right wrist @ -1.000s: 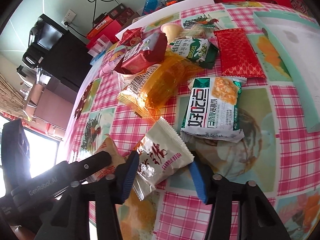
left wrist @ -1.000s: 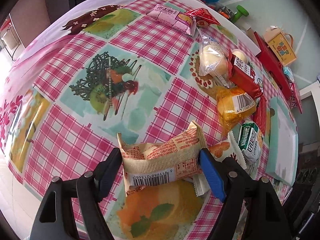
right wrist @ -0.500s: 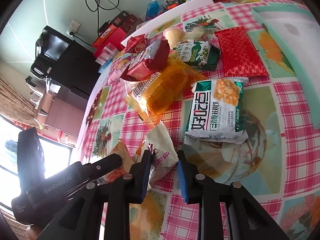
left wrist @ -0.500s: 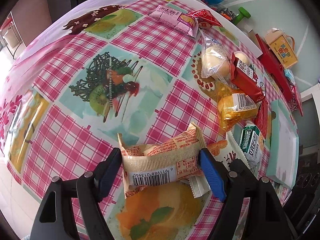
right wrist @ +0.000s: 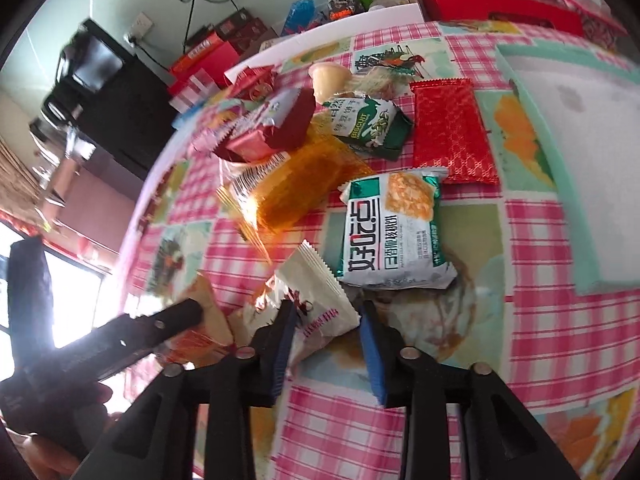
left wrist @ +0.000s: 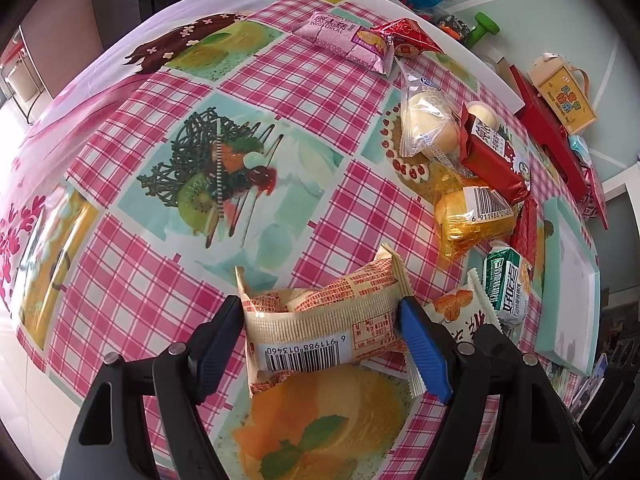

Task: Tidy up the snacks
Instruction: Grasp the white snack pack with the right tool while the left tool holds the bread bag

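Note:
A beige snack packet (left wrist: pixel 320 320) with a barcode sits lengthwise between the blue pads of my left gripper (left wrist: pixel 320 312), which is shut on its two ends just above the checked tablecloth (left wrist: pixel 160 280). Right beside it lies a white packet with red print (left wrist: pixel 460 316). In the right wrist view that white packet (right wrist: pixel 316 292) fills the gap of my right gripper (right wrist: pixel 326 320). Its jaws are opening, and both pads still touch the packet. The left gripper's black finger (right wrist: pixel 160 324) and the beige packet (right wrist: pixel 208 312) show at lower left.
Behind the white packet lie a green-and-white packet (right wrist: pixel 392 232), an orange packet (right wrist: pixel 292 192), a red foil packet (right wrist: pixel 452 132), a green biscuit pack (right wrist: pixel 368 124) and a dark red packet (right wrist: pixel 276 124). A teal-edged board (right wrist: pixel 568 120) lies at right. A pink packet (left wrist: pixel 348 38) lies far back.
My right gripper's jaws came in from wide apart onto the white packet, squeezed it, and now stand slightly wider. The right view has tilted a little. The left gripper and beige packet stayed put.

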{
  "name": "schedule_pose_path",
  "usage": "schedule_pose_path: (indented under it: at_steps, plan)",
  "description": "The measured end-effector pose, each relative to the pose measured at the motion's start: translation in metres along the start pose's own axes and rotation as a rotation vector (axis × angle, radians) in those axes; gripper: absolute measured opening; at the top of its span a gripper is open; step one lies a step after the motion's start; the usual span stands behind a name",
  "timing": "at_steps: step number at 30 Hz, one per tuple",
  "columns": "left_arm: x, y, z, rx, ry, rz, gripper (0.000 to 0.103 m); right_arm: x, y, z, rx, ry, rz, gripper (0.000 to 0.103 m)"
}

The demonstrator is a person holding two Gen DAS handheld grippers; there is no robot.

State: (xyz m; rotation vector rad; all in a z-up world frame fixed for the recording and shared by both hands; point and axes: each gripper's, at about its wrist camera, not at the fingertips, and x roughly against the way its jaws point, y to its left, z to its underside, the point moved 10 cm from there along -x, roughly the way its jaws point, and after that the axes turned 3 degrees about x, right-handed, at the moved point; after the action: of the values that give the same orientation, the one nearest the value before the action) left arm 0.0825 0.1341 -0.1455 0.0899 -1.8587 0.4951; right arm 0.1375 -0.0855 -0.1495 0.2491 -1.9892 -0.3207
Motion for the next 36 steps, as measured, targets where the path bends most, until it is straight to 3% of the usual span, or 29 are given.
schedule_pose_path:
  at_steps: [2, 8, 17, 24, 36]
  plan:
    - [0.001, 0.0, 0.0, -0.003, -0.003, 0.001, 0.08, 0.0, 0.003, -0.002, 0.008, -0.003, 0.039, 0.07]
    - [0.006, 0.01, -0.004, -0.008, -0.02, -0.007, 0.079, -0.007, 0.011, -0.006, -0.048, 0.023, 0.096, 0.083]
    - [0.013, 0.038, -0.017, 0.017, -0.057, -0.024, 0.08, -0.03, 0.014, -0.009, -0.117, 0.058, 0.241, 0.085]
    - [0.014, 0.046, -0.019, 0.024, -0.056, -0.001, 0.08, -0.043, 0.024, -0.01, -0.076, 0.071, 0.324, 0.085]
    - [0.017, 0.043, -0.014, 0.019, -0.055, 0.0, 0.079, -0.01, -0.008, 0.02, -0.004, 0.096, 0.399, 0.085]
